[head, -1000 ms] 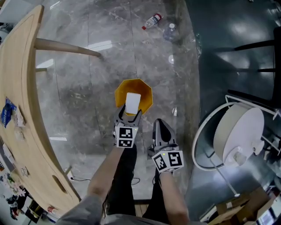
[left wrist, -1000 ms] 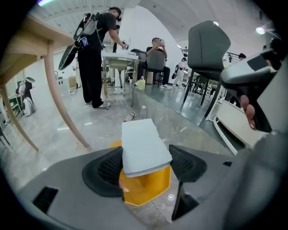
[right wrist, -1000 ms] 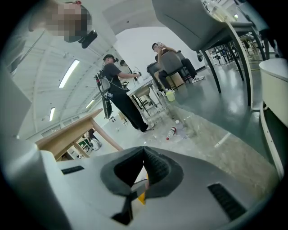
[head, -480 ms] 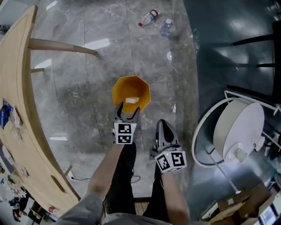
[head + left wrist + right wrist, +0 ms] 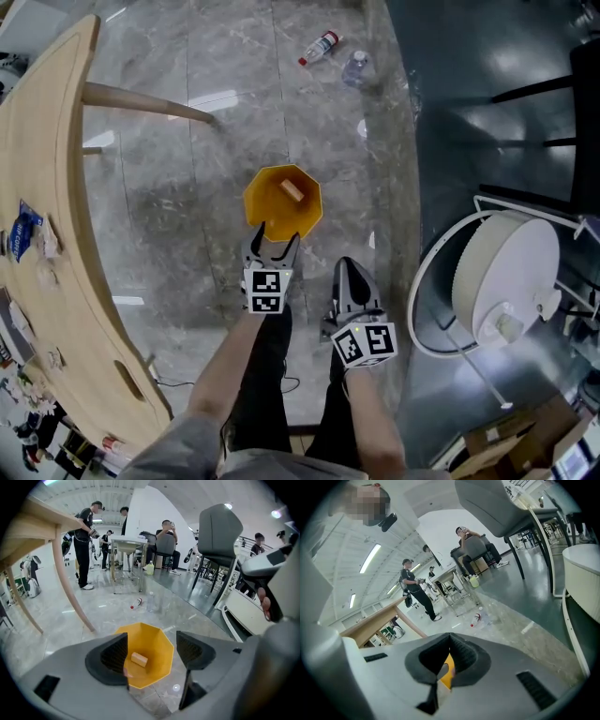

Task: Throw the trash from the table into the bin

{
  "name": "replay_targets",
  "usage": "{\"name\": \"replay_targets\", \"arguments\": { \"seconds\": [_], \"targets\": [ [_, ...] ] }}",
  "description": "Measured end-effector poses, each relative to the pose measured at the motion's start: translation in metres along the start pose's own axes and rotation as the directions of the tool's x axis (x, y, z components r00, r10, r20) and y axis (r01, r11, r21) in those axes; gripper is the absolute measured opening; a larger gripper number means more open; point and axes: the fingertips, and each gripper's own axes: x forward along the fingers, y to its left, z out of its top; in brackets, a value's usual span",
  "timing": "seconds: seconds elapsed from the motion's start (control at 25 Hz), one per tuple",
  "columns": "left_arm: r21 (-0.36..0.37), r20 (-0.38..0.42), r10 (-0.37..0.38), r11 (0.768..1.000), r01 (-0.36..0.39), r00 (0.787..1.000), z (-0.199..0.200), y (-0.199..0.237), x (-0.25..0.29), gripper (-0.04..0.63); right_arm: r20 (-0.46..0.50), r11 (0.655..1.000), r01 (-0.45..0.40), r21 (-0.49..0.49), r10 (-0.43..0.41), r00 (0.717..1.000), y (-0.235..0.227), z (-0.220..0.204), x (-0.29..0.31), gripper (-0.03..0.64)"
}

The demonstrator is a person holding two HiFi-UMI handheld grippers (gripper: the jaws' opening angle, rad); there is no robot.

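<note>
**Polished stone, pale wood, matt plastic**

The grey veined floor [image 5: 187, 216] is glossy, streaked with bright reflections. The curved surface [image 5: 56, 141] is smooth pale wood. The yellow bin [image 5: 267, 208] looks like smooth plastic. The left hand-held gripper [image 5: 274, 240] has a matt grey shell and ribbed black pads [image 5: 115, 654].

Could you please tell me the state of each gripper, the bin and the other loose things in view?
Left gripper: open, empty, pointed at the bin.
Right gripper: shut, empty.
Bin: upright, open, one block inside.
Block: lying in the bin.
Red-capped bottle: lying on the floor.
Wrapper: lying on the table.
</note>
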Motion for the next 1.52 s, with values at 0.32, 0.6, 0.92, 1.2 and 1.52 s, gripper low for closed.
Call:
{"name": "replay_targets", "arguments": {
  "seconds": [0.32,0.6,0.92,1.2,1.52],
  "targets": [
    [-0.036,0.102,-0.022,0.999,0.026,0.995,0.053,-0.017,-0.054,0.32,0.019,0.998,-0.047,-0.031,0.048,0.999,0.03,0.033,-0.021,0.005],
    [-0.02,0.207,-0.033,0.999,0.039,0.978,0.121,-0.034,-0.122,0.248,0.03,0.989,-0.111,-0.093,0.115,0.993,0.063,0.071,-0.048,0.005],
    [0.01,0.274,-0.04,0.999,0.039,0.961,0.176,-0.06,-0.211,0.178,0.058,0.97,-0.177,-0.164,0.188,0.98,0.105,0.127,-0.088,0.005],
    [0.072,0.343,-0.069,0.996,0.047,0.937,0.228,-0.083,-0.279,0.128,0.095,0.942,-0.244,-0.229,0.271,0.958,0.15,0.179,-0.12,0.005],
    [0.15,0.449,-0.08,0.989,0.014,0.89,0.296,-0.106,-0.357,0.05,0.135,0.88,-0.341,-0.331,0.402,0.906,0.216,0.237,-0.167,0.005]
  ]
}}
